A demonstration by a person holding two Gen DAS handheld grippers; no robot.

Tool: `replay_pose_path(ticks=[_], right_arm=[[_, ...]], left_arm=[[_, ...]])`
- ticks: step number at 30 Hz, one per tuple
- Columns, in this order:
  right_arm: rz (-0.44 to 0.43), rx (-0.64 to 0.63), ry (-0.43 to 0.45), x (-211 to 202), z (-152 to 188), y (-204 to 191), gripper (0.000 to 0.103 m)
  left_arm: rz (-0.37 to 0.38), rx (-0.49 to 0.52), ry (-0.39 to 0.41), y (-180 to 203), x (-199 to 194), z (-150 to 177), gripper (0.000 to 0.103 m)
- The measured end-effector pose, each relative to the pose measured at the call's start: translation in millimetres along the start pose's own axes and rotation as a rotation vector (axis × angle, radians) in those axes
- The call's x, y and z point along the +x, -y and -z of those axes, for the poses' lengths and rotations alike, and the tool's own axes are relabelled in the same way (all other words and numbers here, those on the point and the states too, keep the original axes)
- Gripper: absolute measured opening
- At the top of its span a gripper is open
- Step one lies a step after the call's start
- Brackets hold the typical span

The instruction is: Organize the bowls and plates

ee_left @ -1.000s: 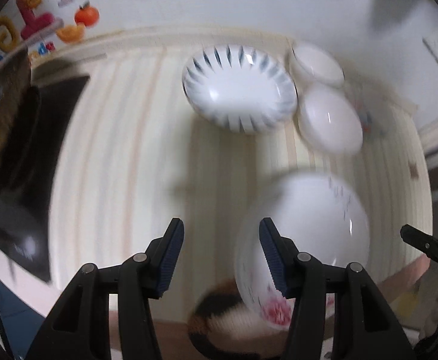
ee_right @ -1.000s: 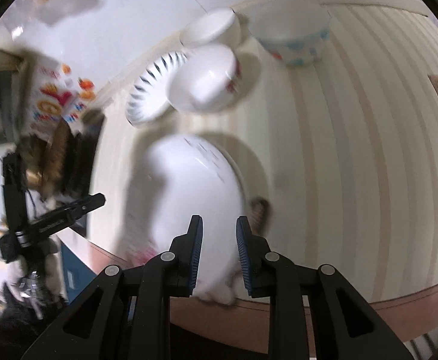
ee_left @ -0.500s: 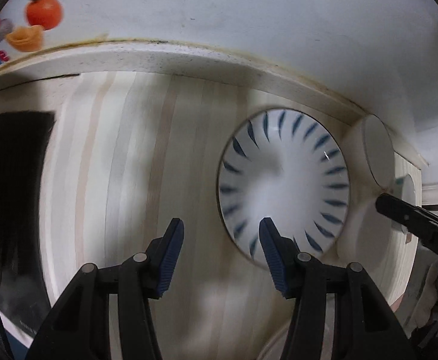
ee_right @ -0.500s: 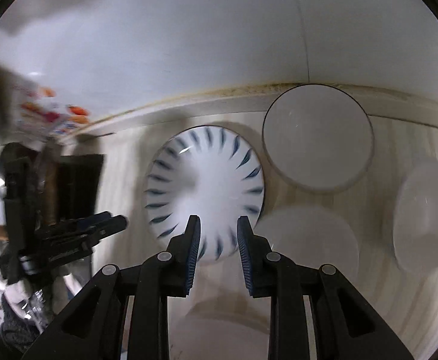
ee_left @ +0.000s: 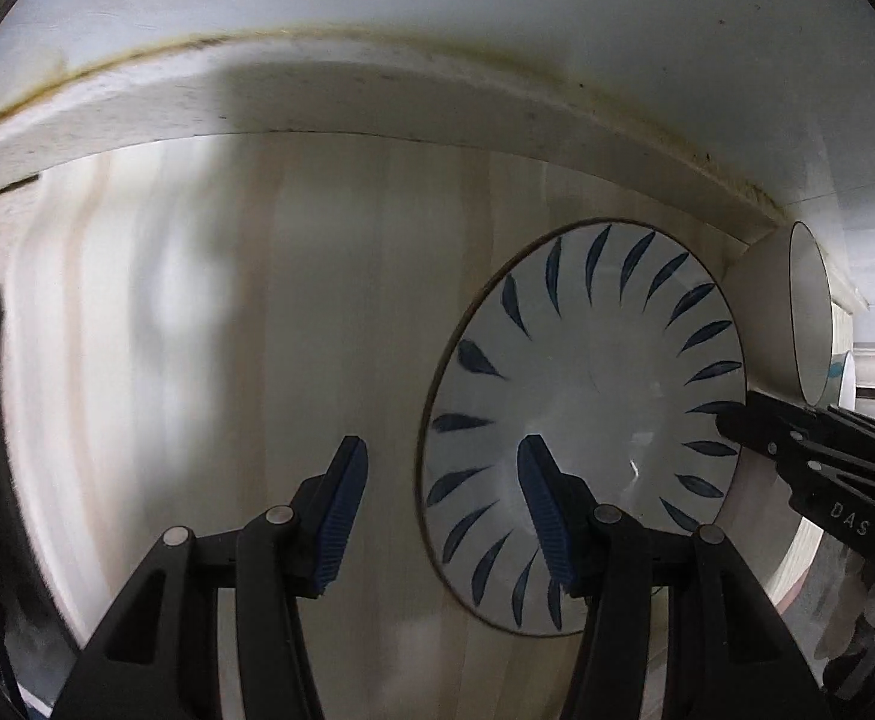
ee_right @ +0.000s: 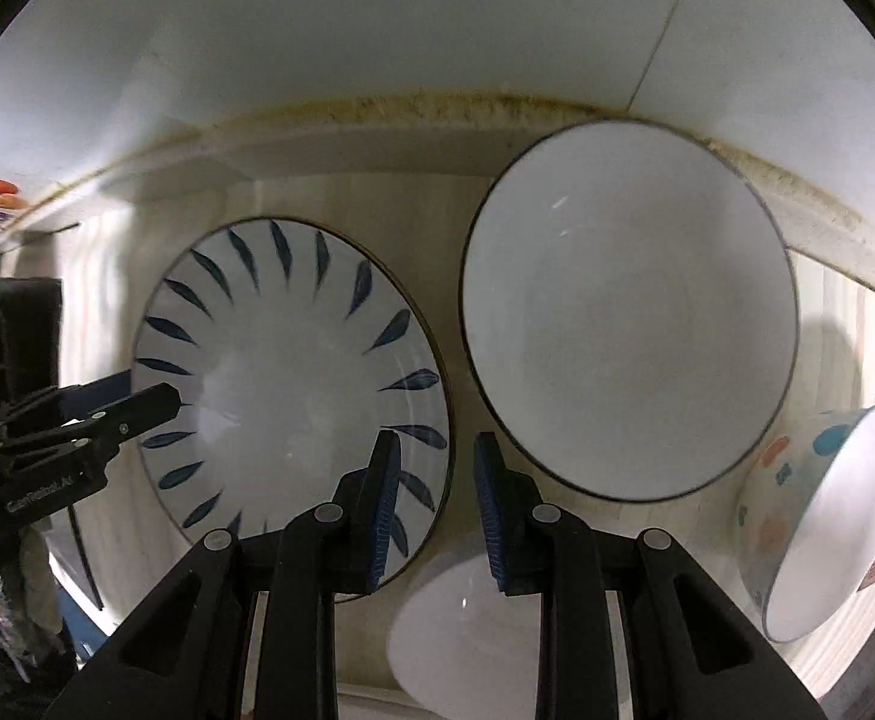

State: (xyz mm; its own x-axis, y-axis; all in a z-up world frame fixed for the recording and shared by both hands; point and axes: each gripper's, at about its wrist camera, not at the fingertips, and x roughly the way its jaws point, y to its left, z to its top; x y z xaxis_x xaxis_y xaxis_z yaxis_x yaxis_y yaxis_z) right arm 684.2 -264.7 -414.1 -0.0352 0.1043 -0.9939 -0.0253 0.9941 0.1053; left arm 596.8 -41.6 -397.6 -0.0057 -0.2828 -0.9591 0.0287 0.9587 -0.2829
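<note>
Right wrist | plate [ee_right: 281,372] flat, face up, beside bowl [ee_right: 623,312] | both grippers' jaws apart, empty

right gripper [ee_left: 830,468]: "DAS" printed in white | left gripper [ee_right: 71,438]: white lettering, too blurred to read

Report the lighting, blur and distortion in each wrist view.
Left wrist: dim, counter smeared by blur, backsplash ledge bowed by fisheye, small glint on the blue-petal plate. Right wrist: sharper, plain white bowl evenly lit, dark vignette at the corners.
</note>
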Motion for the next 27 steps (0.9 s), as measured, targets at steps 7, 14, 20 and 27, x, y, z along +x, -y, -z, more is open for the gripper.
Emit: replay_pose_path(ticks=[7,14,20,27], right_arm=[[0.02,-0.029,0.02,7,-4,-9,0.022],[-0.023,-0.013,0.02,3,1,-12,0.022],[-0.05,-0.024,0.019,-5,0,-9,0.022],[-0.078,-0.043,0.038,-28,11,-2,0.022]], left_arm=[[0.007,0.03,0.047,9,-3,6,0.036],[-0.011,0.019,0.049,8,-12,16,0.036],[-0.028,0.018,0.062,2,-27,20,0.036],[-0.035,0.009,0.08,2,-49,38,0.036]])
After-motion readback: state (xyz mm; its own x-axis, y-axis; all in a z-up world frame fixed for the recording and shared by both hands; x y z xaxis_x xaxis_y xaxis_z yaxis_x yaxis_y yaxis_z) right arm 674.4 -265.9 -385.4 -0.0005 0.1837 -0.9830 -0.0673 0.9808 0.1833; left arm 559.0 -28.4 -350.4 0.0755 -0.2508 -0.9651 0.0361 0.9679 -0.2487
